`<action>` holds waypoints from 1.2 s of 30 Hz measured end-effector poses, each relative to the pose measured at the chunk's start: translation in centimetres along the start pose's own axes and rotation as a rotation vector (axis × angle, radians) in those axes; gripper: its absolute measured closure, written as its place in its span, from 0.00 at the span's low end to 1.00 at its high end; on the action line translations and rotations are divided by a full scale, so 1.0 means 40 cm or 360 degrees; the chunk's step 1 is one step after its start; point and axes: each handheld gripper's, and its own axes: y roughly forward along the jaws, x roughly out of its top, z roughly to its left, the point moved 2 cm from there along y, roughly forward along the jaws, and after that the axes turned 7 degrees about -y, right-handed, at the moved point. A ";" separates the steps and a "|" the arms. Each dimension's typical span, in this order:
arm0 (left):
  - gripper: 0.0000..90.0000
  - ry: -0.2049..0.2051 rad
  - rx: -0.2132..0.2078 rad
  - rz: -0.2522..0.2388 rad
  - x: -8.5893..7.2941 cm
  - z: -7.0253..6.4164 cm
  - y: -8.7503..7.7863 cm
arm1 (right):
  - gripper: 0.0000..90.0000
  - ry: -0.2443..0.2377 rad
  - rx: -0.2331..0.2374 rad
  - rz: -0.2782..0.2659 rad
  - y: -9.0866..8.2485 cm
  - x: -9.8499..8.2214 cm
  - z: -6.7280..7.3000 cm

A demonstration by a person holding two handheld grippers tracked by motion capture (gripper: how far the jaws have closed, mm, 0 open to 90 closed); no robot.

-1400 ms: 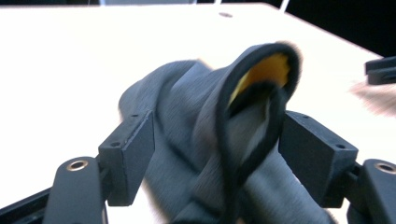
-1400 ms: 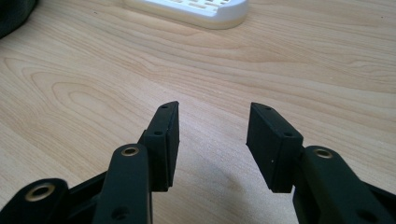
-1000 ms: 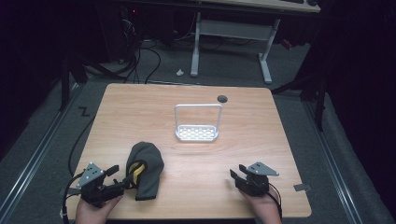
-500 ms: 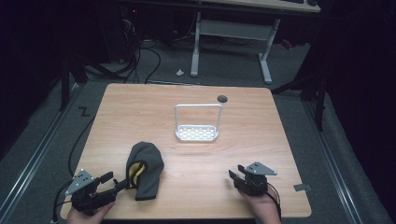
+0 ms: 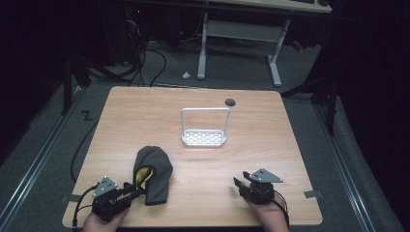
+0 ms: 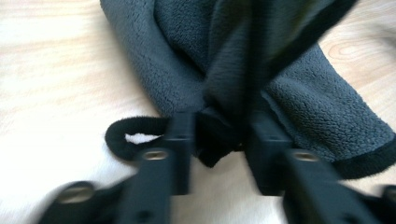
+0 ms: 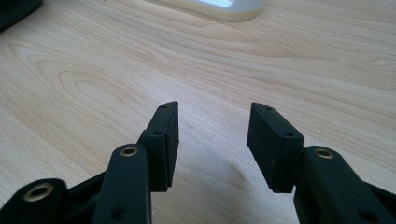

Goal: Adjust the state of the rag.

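- The left gripper (image 6: 219,140) fingers (image 6: 180,140) are pinching a fold of the dark grey fleece mitt (image 6: 280,93) near its black-trimmed hem; in the left gripper view the clamped fold is blurred, and the mitt is running off the top edge.
- The right gripper (image 7: 212,140) fingers (image 7: 163,140) are standing well apart with bare wood between them, holding nothing.
- One mitt (image 5: 153,175) is lying at the near-left of the bench (image 5: 145,106), yellow lining showing at its opening, with the left gripper (image 5: 126,192) touching its near edge.
- One white wire-handled rack (image 5: 204,128) is standing upright mid-bench, well apart from both grippers; the right gripper view is cutting it off to its base (image 7: 219,7).
- Two grippers are resting low at the near edge, the right gripper (image 5: 244,186) near-right; the hands are cropped by the bottom edge.
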 end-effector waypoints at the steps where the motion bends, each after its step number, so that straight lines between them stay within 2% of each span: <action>1: 0.82 0.0017 0.0014 -0.0006 0.005 -0.006 0.007 | 0.60 0.0000 0.0000 0.0000 0.000 0.000 0.000; 3: 0.87 0.0055 0.0016 0.0006 0.013 -0.022 0.023 | 0.60 -0.0002 -0.0002 -0.0001 0.000 0.002 0.005; 5: 0.89 0.0065 -0.0021 0.0023 0.019 -0.043 0.041 | 0.60 -0.0017 0.0002 -0.0007 0.000 0.005 0.010; 9: 0.90 0.0140 -0.0077 0.0061 0.025 -0.107 0.084 | 0.60 -0.0063 0.0006 -0.0033 -0.001 0.017 0.034; 13: 0.90 0.0204 -0.0149 0.0079 0.022 -0.167 0.115 | 0.60 -0.0117 0.0036 -0.0053 0.002 0.033 0.074; 16: 0.90 0.0229 -0.0174 0.0094 0.019 -0.188 0.120 | 0.59 -0.0165 0.0065 -0.0069 0.005 0.047 0.110; 19: 0.90 0.0256 -0.0191 0.0104 0.015 -0.196 0.122 | 0.58 -0.0221 0.0110 -0.0105 0.005 0.067 0.152; 20: 0.89 0.0263 -0.0189 0.0106 0.014 -0.196 0.123 | 0.57 -0.0251 0.0167 -0.0142 0.003 0.084 0.185; 21: 0.89 0.0267 -0.0189 0.0106 0.013 -0.196 0.124 | 0.57 -0.0251 0.0167 -0.0142 0.003 0.084 0.185; 22: 0.89 0.0270 -0.0193 0.0107 0.014 -0.195 0.125 | 0.56 -0.0269 0.0206 -0.0173 0.001 0.097 0.214; 23: 0.89 0.0272 -0.0196 0.0108 0.015 -0.195 0.125 | 0.56 -0.0269 0.0206 -0.0173 0.001 0.097 0.214; 24: 0.89 0.0274 -0.0198 0.0106 0.015 -0.194 0.126 | 0.56 -0.0290 0.0219 -0.0183 0.000 0.104 0.230; 25: 0.89 0.0275 -0.0198 0.0105 0.014 -0.195 0.126 | 0.57 -0.0318 0.0262 -0.0209 0.000 0.115 0.263; 26: 0.89 0.0275 -0.0198 0.0104 0.013 -0.196 0.127 | 0.57 -0.0318 0.0262 -0.0209 0.000 0.115 0.263; 27: 0.89 0.0274 -0.0203 0.0108 0.013 -0.197 0.127 | 0.57 -0.0332 0.0277 -0.0221 0.000 0.120 0.279; 28: 0.89 0.0279 -0.0202 0.0108 0.012 -0.198 0.128 | 0.58 -0.0368 0.0318 -0.0229 0.004 0.127 0.308; 29: 0.89 0.0277 -0.0206 0.0110 0.012 -0.200 0.128 | 0.58 -0.0368 0.0318 -0.0229 0.004 0.127 0.308; 32: 0.89 0.0272 -0.0214 0.0110 0.011 -0.203 0.130 | 0.58 -0.0431 0.0332 -0.0199 0.024 0.127 0.340; 33: 0.89 0.0270 -0.0216 0.0113 0.011 -0.203 0.130 | 0.58 -0.0472 0.0314 -0.0147 0.042 0.123 0.349; 34: 0.89 0.0271 -0.0218 0.0113 0.010 -0.203 0.130 | 0.58 -0.0472 0.0314 -0.0147 0.042 0.123 0.349; 35: 0.89 0.0271 -0.0218 0.0114 0.010 -0.202 0.130 | 0.60 -0.0534 0.0268 -0.0098 0.061 0.114 0.351; 36: 0.89 0.0272 -0.0219 0.0116 0.011 -0.201 0.130 | 0.60 -0.0534 0.0268 -0.0098 0.061 0.114 0.351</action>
